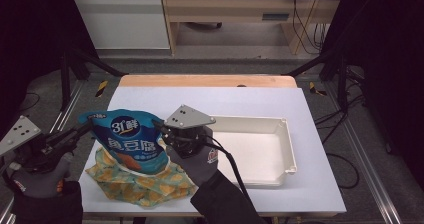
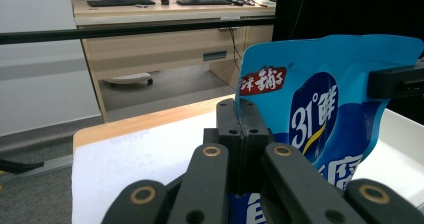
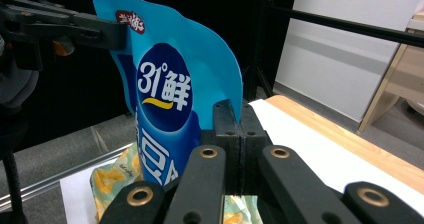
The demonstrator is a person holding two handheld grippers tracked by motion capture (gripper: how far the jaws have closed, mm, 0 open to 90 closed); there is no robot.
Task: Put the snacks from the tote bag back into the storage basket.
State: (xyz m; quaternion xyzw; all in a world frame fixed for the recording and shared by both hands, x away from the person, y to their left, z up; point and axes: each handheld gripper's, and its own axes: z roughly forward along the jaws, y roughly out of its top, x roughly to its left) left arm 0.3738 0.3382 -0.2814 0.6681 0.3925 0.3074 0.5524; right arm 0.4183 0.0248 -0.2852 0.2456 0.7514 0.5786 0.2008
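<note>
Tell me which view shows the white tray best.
The high view: the white tray shows whole, right of the blue pouch. The left gripper view catches just its corner behind the pouch.

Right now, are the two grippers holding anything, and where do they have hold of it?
Both hold the blue snack bag. The left gripper pinches one upper side edge, the right gripper the opposite edge, fingers closed flat on it.
</note>
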